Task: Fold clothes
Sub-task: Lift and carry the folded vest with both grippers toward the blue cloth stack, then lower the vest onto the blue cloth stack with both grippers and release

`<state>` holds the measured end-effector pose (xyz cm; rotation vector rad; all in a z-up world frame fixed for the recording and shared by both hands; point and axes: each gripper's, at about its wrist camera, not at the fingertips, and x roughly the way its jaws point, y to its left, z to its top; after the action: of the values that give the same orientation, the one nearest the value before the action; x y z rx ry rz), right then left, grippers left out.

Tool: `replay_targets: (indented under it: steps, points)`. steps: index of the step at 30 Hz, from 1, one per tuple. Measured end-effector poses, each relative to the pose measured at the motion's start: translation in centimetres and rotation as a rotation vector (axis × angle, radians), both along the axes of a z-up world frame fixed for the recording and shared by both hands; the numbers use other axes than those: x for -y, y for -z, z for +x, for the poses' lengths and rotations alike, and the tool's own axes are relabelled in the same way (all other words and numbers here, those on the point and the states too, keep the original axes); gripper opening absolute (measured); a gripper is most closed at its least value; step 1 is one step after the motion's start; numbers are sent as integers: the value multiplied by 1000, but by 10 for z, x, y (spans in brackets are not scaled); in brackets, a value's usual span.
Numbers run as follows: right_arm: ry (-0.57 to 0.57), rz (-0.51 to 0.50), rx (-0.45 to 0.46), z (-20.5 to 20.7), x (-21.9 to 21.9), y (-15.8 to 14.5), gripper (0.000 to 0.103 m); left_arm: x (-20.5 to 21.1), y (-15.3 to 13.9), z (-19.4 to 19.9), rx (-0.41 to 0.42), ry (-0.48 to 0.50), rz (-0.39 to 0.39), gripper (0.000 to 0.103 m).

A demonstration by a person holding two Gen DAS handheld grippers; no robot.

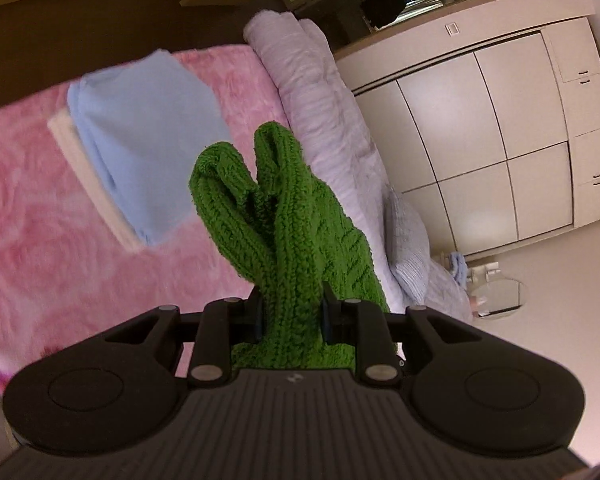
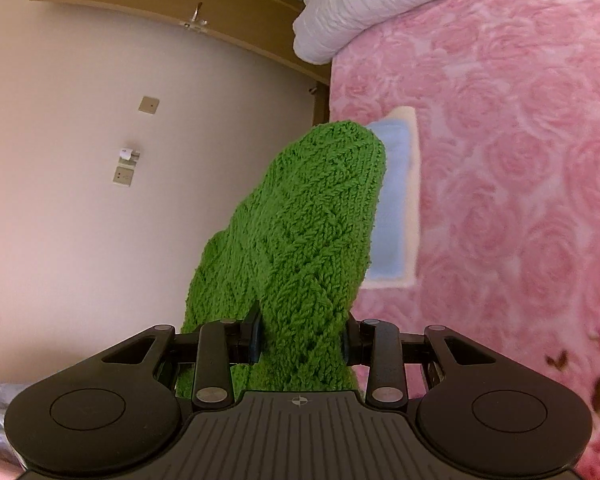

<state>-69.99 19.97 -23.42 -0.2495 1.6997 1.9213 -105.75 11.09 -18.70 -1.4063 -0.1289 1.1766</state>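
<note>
A green knitted garment (image 1: 284, 220) bunches up between the fingers of my left gripper (image 1: 292, 316), which is shut on it; its folds rise in front of the lens. The same green knit (image 2: 312, 232) fills the middle of the right wrist view, and my right gripper (image 2: 302, 338) is shut on it too. The garment is held up off the pink bed. A folded light-blue garment (image 1: 140, 140) lies on a folded cream one (image 1: 84, 168) on the bed; this folded stack (image 2: 396, 200) shows partly behind the knit in the right wrist view.
A pink rose-patterned blanket (image 2: 520, 160) covers the bed. A rolled pale quilt (image 1: 320, 112) lies along its far side, with a pillow (image 1: 410, 252) at its end. White wardrobe doors (image 1: 480, 140) and a small glass table (image 1: 500, 296) stand beyond. A wooden door (image 2: 160, 4) meets the beige wall.
</note>
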Motion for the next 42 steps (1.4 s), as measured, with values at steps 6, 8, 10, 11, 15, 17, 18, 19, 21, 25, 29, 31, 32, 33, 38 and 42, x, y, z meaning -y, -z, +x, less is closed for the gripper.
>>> replay_targets:
  steps: [6,8,10,11,15,17,18,19,21,25,29,31,32,33,38,42]
  points:
    - [68,5,4,-47,-37,19,34,-55,4,-38,-33,29,-14,20]
    - [90,7,5,-63,-50,26,34,-79,12,-56,-35,55,-11,20]
    - [113,9,6,-79,-62,32,34,-107,23,-73,-37,91,-8,20]
    - [124,9,7,-87,-68,35,34,-122,30,-82,-36,111,-8,20]
    - [169,13,9,-118,-93,48,34,-180,54,-116,-40,188,-1,20]
    - [199,5,17,-133,-106,60,34,-204,67,-130,-43,222,-3,20]
    - [210,1,23,-140,-112,66,34,-216,74,-136,-47,238,-7,20]
    - [222,-3,29,-146,-118,72,34,-227,81,-141,-51,254,-10,20]
    - [239,-10,43,-158,-128,83,34,-247,95,-152,-56,283,-18,21]
    - [251,-17,79,-173,-144,102,34,-272,121,-162,-47,315,-38,21]
    - [247,-4,117,-176,-156,110,35,-286,139,-164,-23,329,-43,21]
    - [243,-1,131,-176,-162,114,35,-291,147,-164,-12,339,-42,21]
    - [241,-2,136,-175,-165,117,35,-294,152,-164,-7,342,-43,21]
    - [240,-3,142,-174,-168,119,35,-297,156,-164,-2,345,-45,21]
    - [242,-29,191,-177,-177,136,43,-305,179,-159,-96,371,-67,25]
    - [253,-64,225,-176,-175,141,52,-305,190,-165,-108,354,-104,29]
